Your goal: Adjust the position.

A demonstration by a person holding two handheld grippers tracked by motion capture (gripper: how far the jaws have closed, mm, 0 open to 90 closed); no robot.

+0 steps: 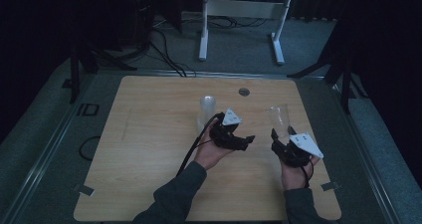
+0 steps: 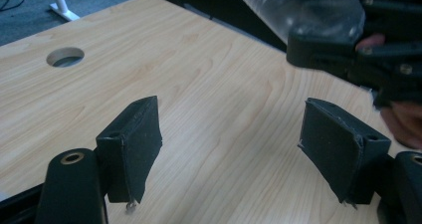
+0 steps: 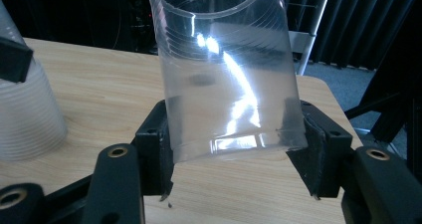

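We've got one clear cup [image 3: 226,74] clamped in the right tongs [image 3: 234,149] near the table's right edge, left tongs [image 2: 234,149] open and empty, remaining stack [image 1: 208,108] probably still to separate.

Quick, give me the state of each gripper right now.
Left gripper: open, holding nothing, above the table.
Right gripper: closed on a clear plastic cup, near its base.
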